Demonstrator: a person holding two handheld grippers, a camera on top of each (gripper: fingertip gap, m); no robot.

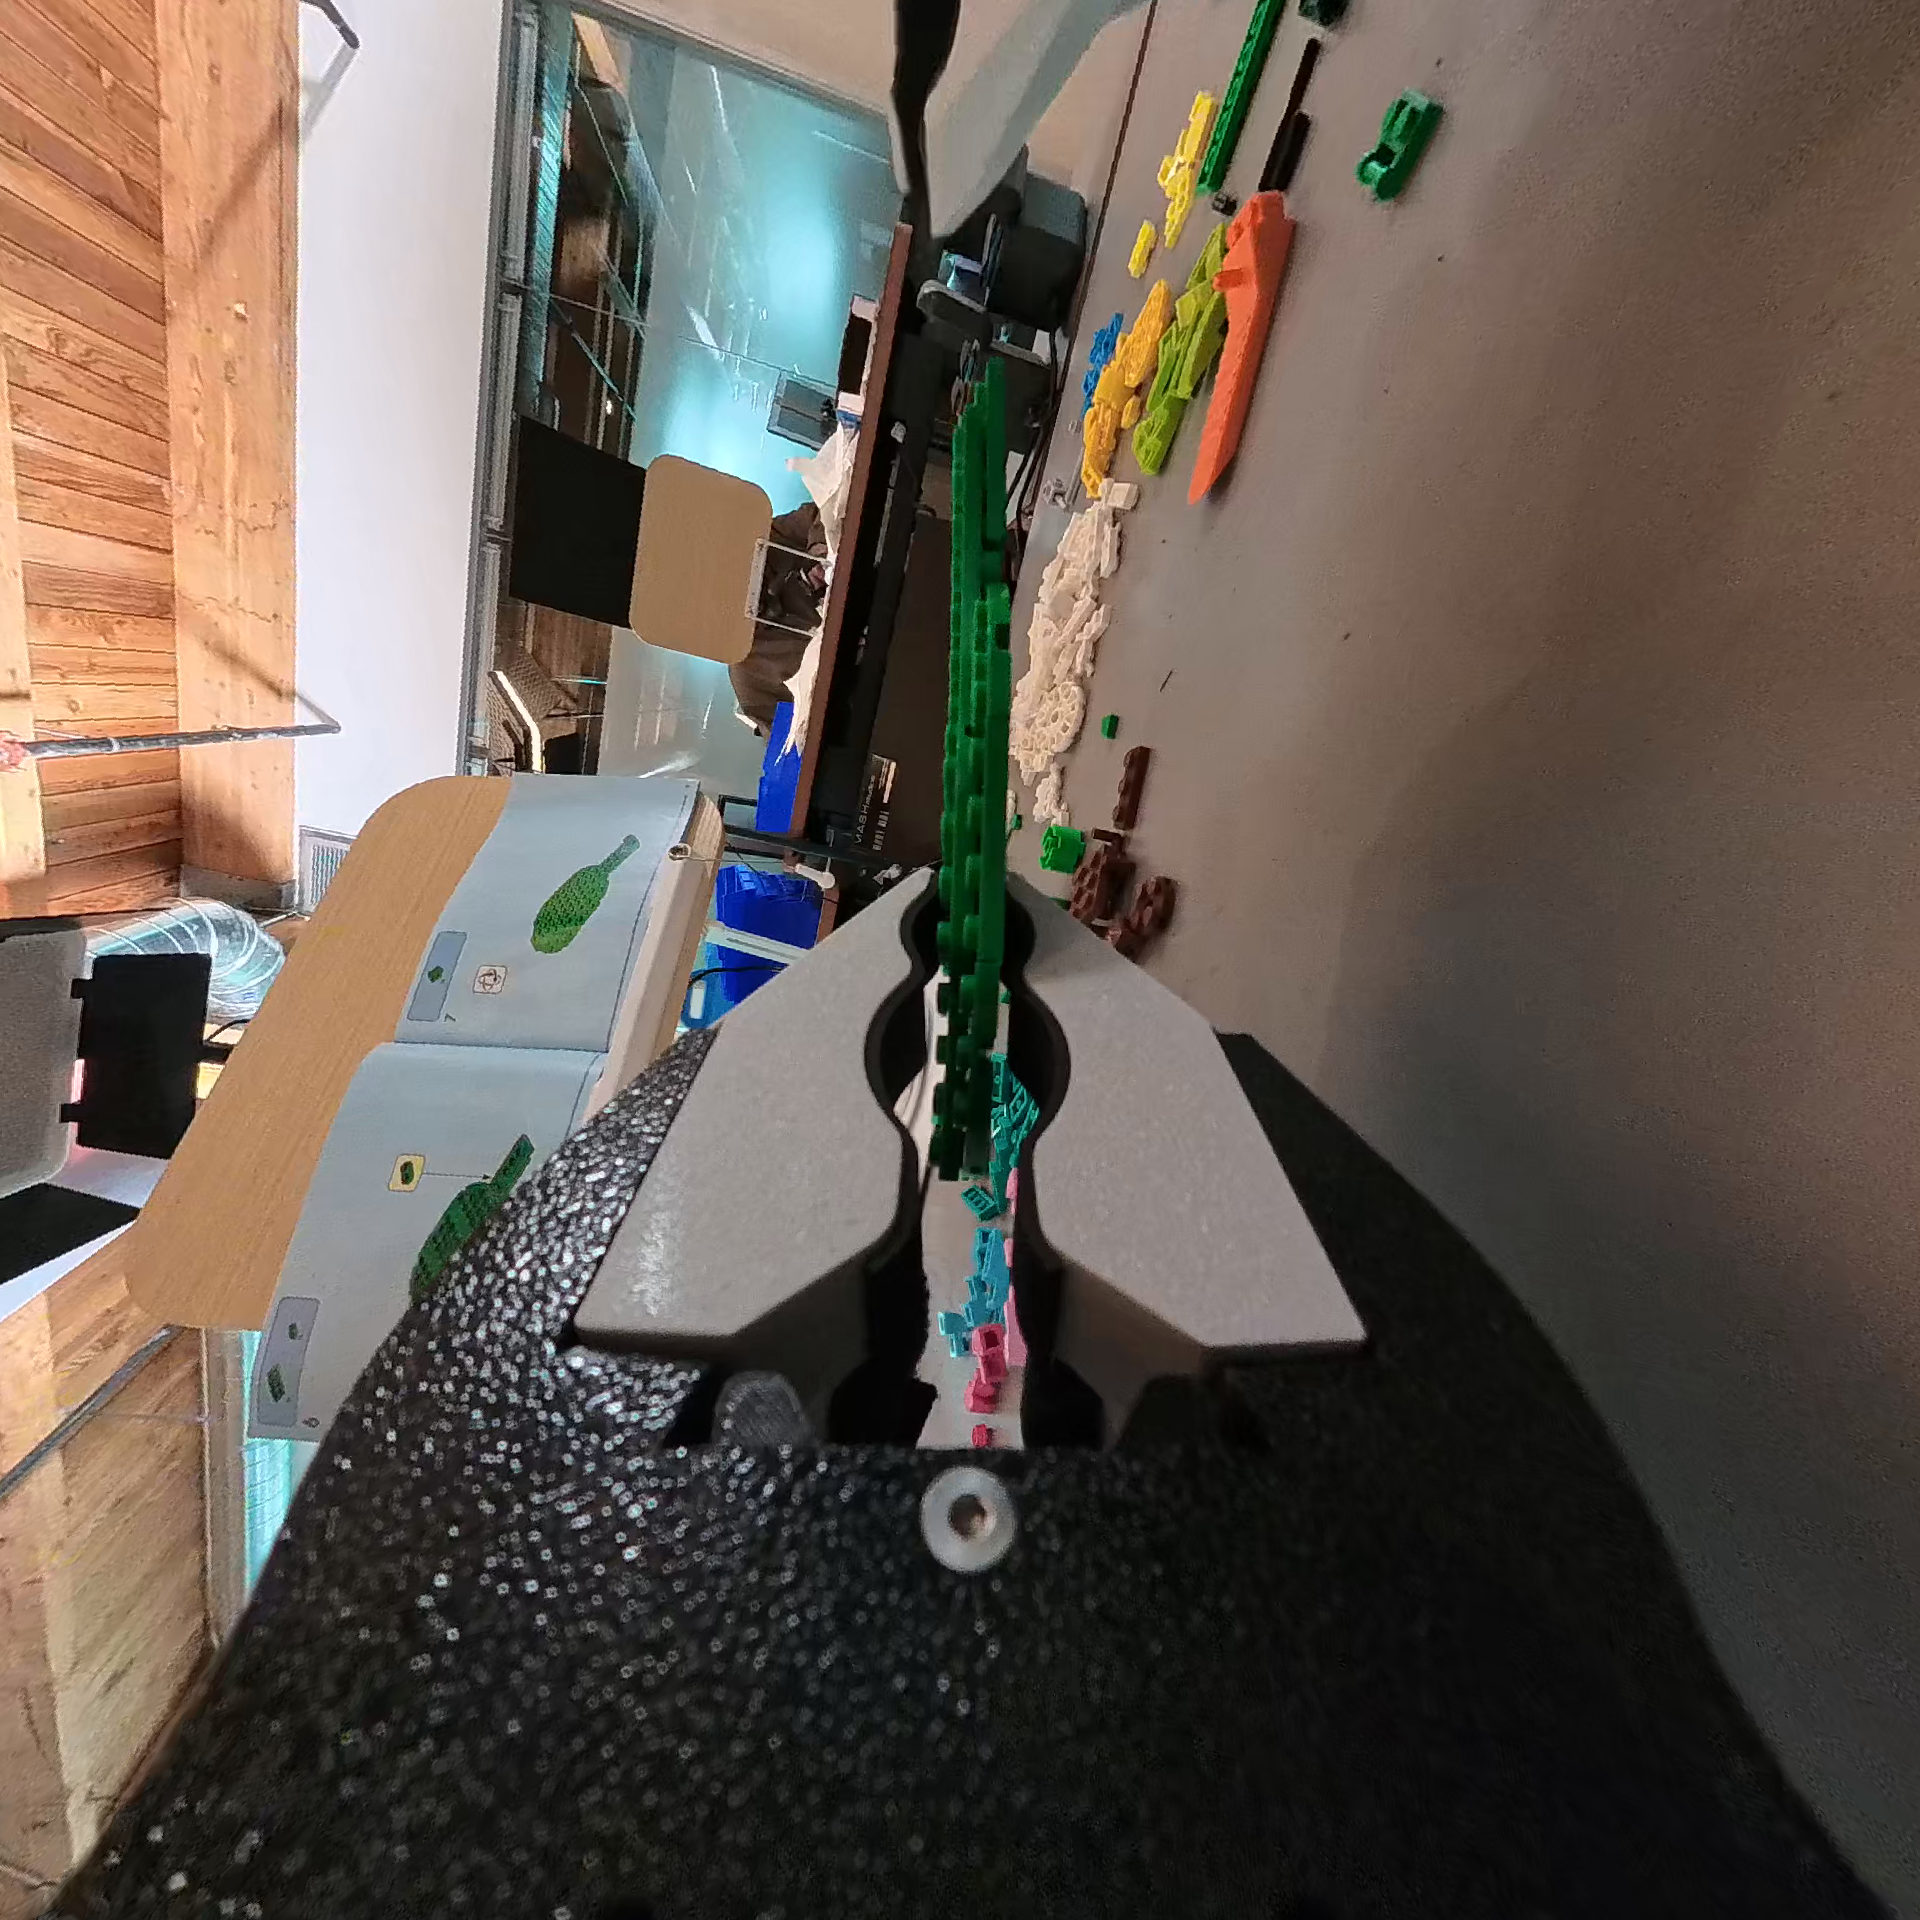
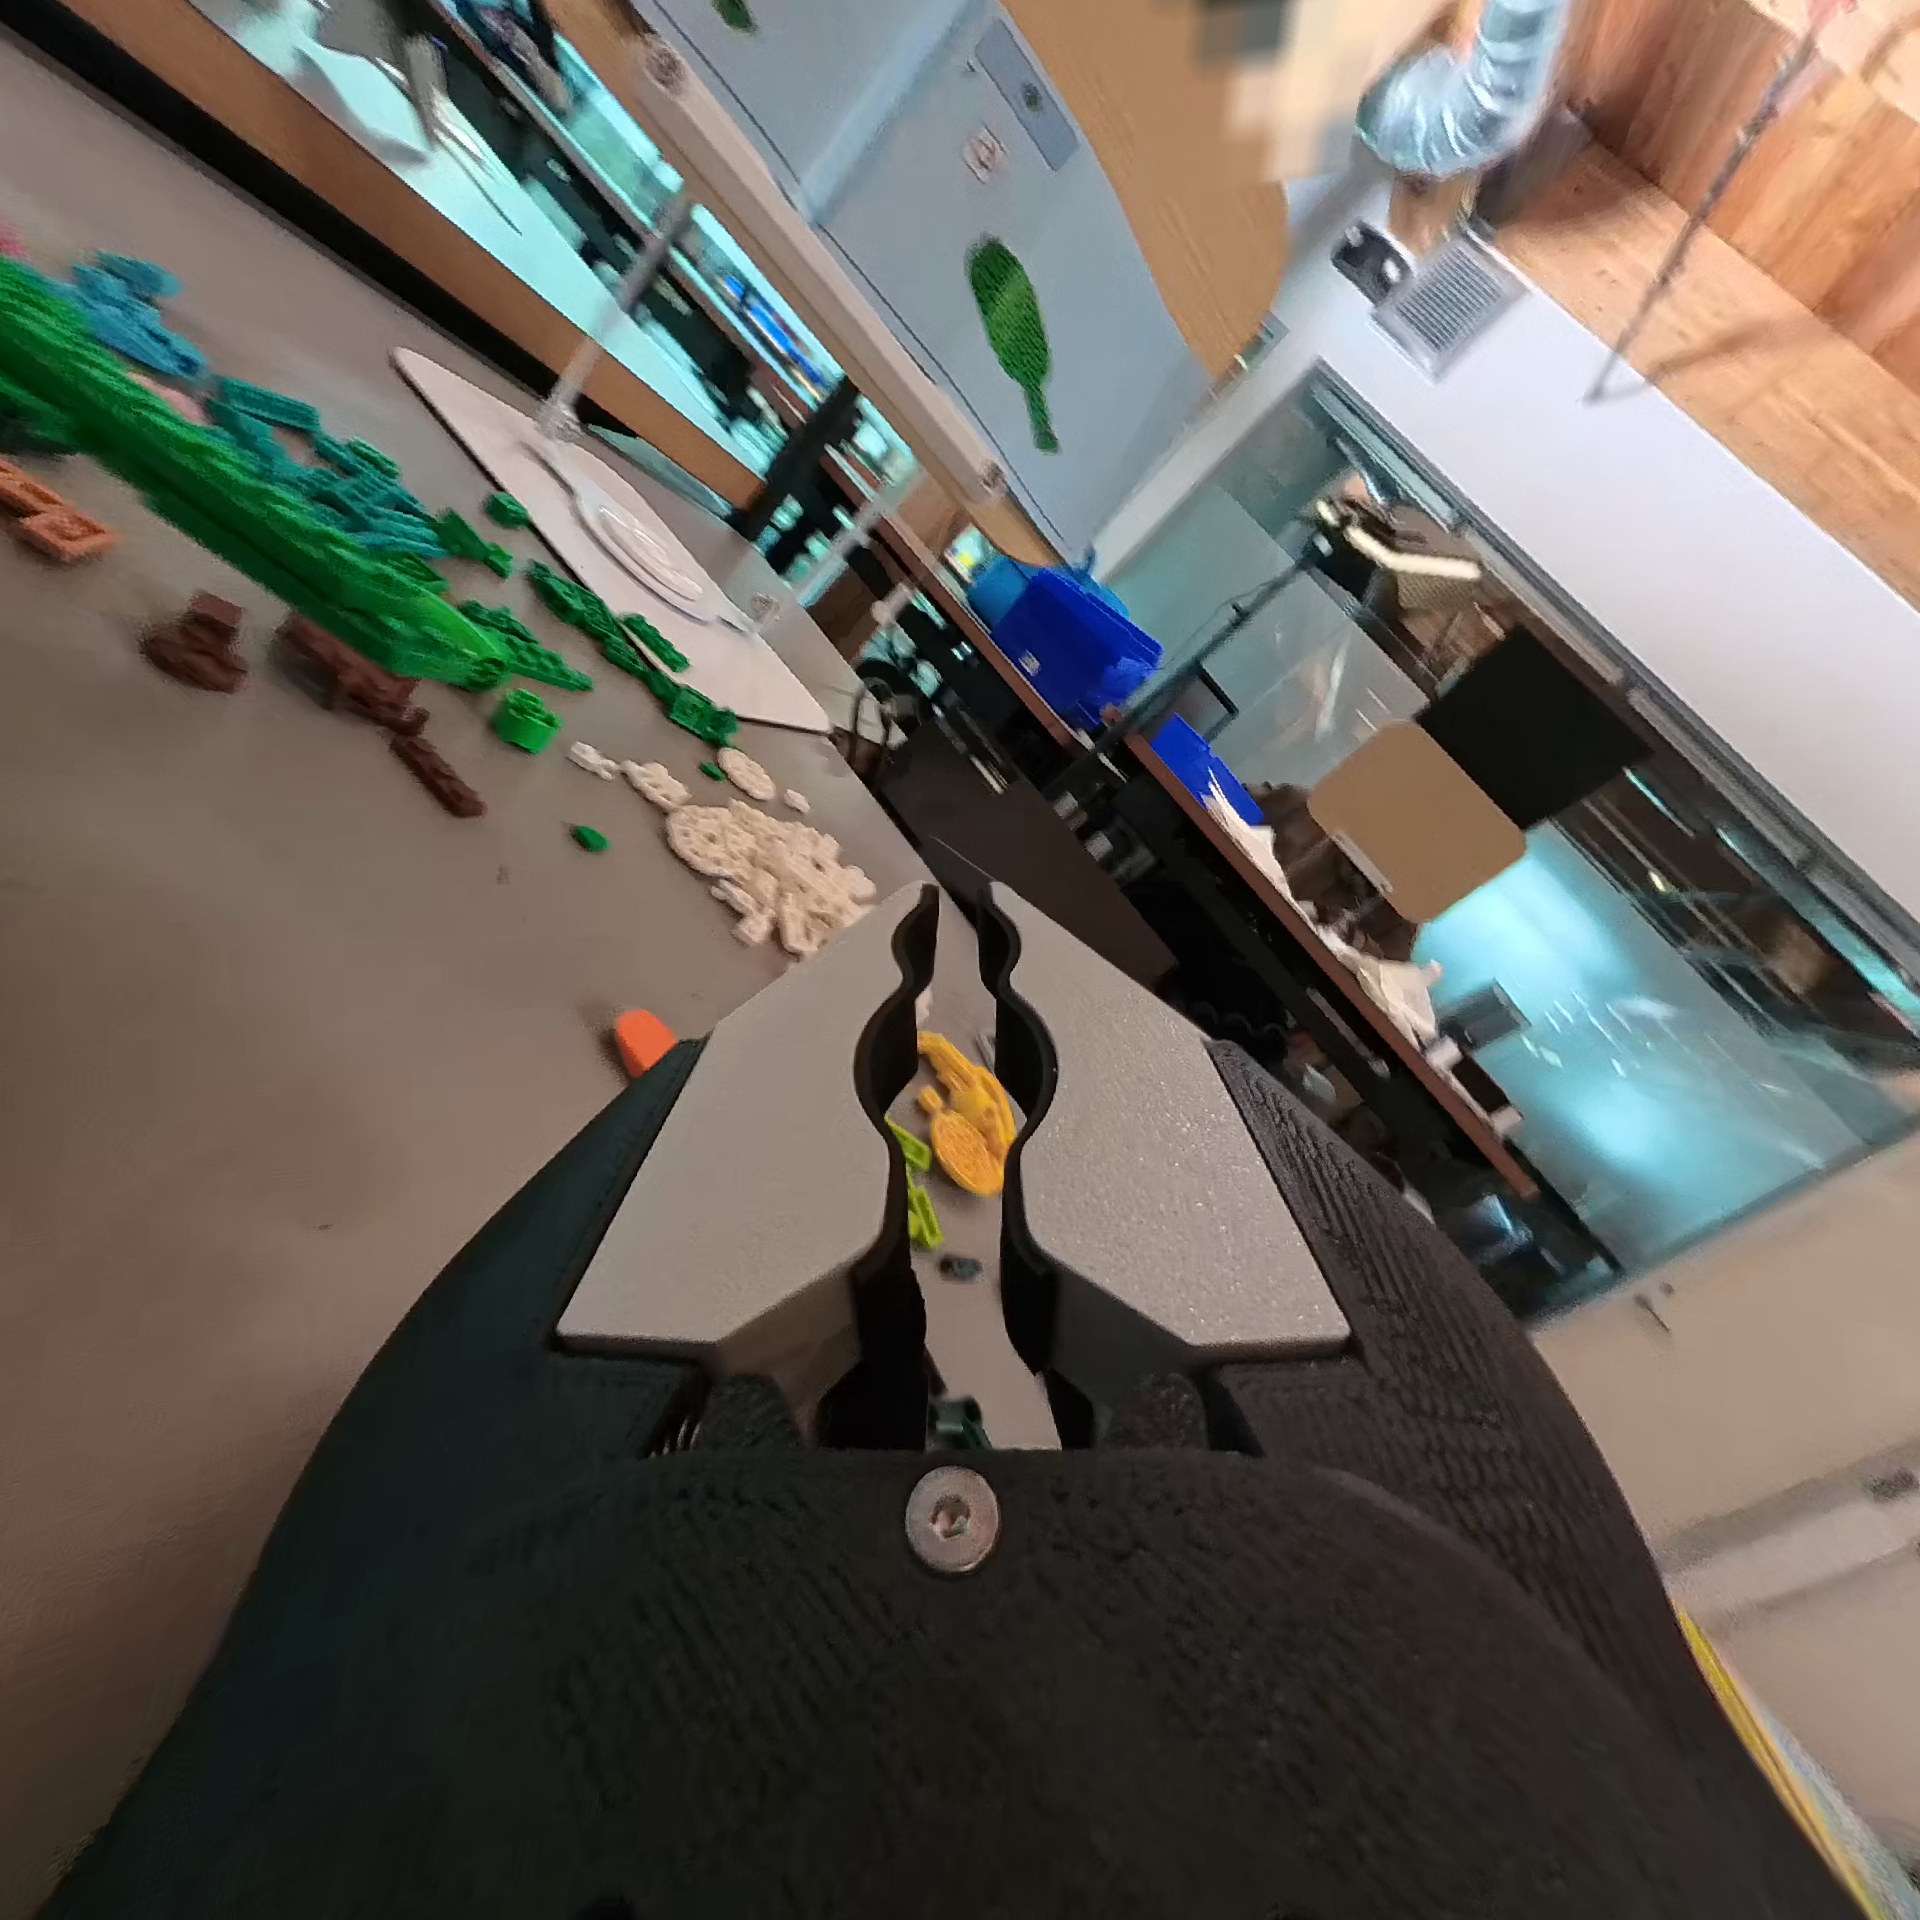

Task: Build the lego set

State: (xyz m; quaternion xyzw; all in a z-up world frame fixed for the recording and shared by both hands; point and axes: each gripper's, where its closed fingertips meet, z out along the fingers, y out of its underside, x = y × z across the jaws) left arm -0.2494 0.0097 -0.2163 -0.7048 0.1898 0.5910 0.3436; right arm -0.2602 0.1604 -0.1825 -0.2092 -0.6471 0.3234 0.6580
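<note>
My left gripper (image 1: 974,914) is clamped on a green brick-built plate (image 1: 977,665), held edge-on, its pads pressing both faces; the plate runs far past the fingertips. My right gripper (image 2: 958,914) stands narrow, a slim gap between the tips with nothing in it, hovering over the grey table (image 2: 260,1039).

Containers: blue bins (image 2: 1070,623) sit on the far desks; I cannot tell what they hold. The loose bricks lie straight on the table.

Only the left view shows the orange wedge piece (image 1: 1242,343) whole, with the yellow pile (image 1: 1127,384), lime pile (image 1: 1179,374), a long green beam (image 1: 1242,94), and pink and teal bits (image 1: 987,1309) seen between the fingers. Only the right view shows the white board (image 2: 665,582) on the table and the plate's broad studded face (image 2: 239,499) off to the left. Both show the white pile (image 2: 769,862), brown bricks (image 2: 343,665) and the instruction sheet (image 1: 561,914) on its stand
</note>
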